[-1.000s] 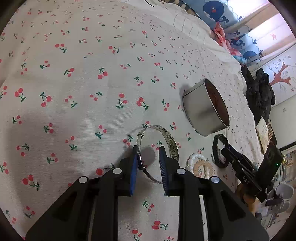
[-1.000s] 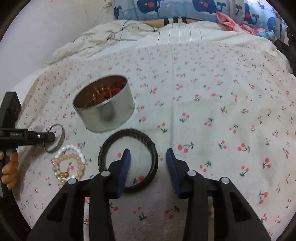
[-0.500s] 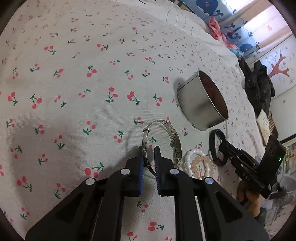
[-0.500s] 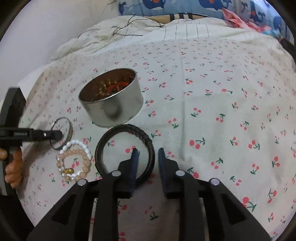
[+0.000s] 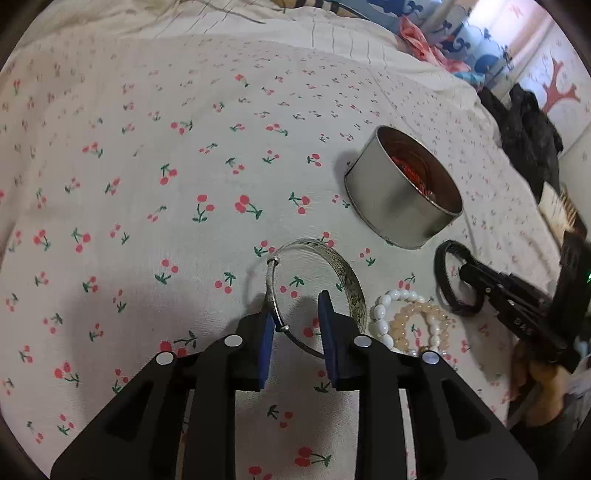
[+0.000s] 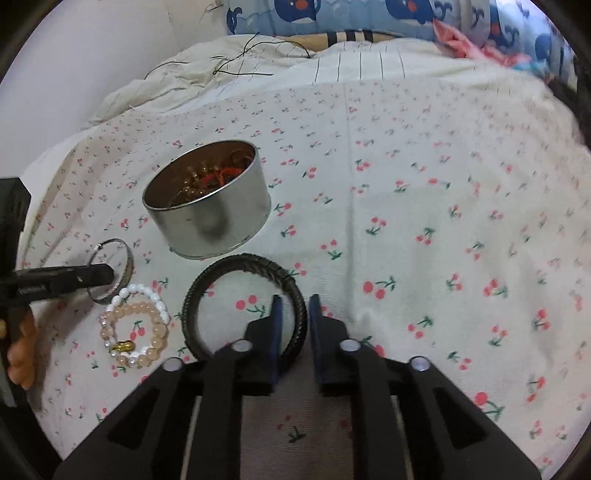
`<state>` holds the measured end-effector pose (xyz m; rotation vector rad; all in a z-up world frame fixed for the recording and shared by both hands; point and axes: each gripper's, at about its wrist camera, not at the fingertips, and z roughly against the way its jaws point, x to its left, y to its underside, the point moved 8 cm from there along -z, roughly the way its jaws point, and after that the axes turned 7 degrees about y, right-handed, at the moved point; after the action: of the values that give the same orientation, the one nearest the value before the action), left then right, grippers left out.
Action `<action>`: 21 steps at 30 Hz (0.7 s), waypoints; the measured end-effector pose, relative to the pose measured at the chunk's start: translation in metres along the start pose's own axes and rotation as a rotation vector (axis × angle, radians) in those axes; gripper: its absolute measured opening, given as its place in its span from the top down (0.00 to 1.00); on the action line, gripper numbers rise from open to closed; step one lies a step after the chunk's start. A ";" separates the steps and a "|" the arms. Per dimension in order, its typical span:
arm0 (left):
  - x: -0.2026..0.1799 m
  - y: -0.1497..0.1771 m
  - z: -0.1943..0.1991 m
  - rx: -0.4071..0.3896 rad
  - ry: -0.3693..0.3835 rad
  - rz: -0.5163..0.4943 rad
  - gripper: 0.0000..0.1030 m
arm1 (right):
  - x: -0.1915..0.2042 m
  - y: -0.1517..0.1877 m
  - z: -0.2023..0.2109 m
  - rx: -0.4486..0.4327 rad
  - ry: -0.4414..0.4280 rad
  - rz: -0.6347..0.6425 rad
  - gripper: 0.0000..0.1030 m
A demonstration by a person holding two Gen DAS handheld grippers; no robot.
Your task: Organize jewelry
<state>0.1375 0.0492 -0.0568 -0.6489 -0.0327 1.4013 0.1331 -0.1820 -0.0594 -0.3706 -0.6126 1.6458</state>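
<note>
A silver bangle [image 5: 347, 273] lies on the cherry-print bedsheet. My left gripper [image 5: 295, 314] is open, its blue pads on either side of the bangle's near rim. A black braided bracelet [image 6: 236, 266] lies in front of my right gripper [image 6: 293, 314], whose jaws are closed on its right rim. A round metal tin [image 6: 207, 218] holding red and gold jewelry stands just behind; it also shows in the left wrist view [image 5: 399, 195]. White and peach bead bracelets [image 6: 136, 325] lie between the bangle [image 6: 127, 258] and the black bracelet.
Rumpled striped bedding [image 6: 332, 62] and whale-print pillows [image 6: 332, 14] lie at the far end of the bed. Dark clothing [image 5: 528, 125] hangs at the bed's right side. The sheet [image 6: 443, 221] stretches wide to the right of the tin.
My left gripper closed on the bangle's rim, then opened again. My right gripper closed down onto the black bracelet's rim.
</note>
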 end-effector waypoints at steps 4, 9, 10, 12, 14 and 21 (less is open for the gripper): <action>-0.006 -0.001 0.000 -0.009 -0.036 -0.048 0.67 | 0.013 0.003 -0.002 -0.001 0.045 0.092 0.63; -0.012 -0.001 -0.002 -0.015 -0.084 -0.098 0.62 | 0.014 0.006 -0.002 0.002 0.048 0.097 0.63; -0.012 0.000 -0.001 -0.016 -0.085 -0.102 0.61 | 0.014 0.006 -0.002 0.002 0.052 0.102 0.63; -0.012 -0.001 -0.002 -0.017 -0.086 -0.104 0.60 | 0.015 0.006 -0.002 0.000 0.056 0.108 0.63; -0.011 0.000 -0.001 -0.018 -0.097 -0.112 0.60 | 0.014 0.006 -0.001 -0.005 0.063 0.108 0.67; -0.014 -0.002 0.004 -0.054 -0.123 -0.147 0.71 | 0.011 0.001 0.008 -0.053 0.069 0.087 0.90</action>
<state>0.1352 0.0376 -0.0472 -0.5918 -0.2126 1.2999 0.1259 -0.1725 -0.0528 -0.4969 -0.5963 1.6946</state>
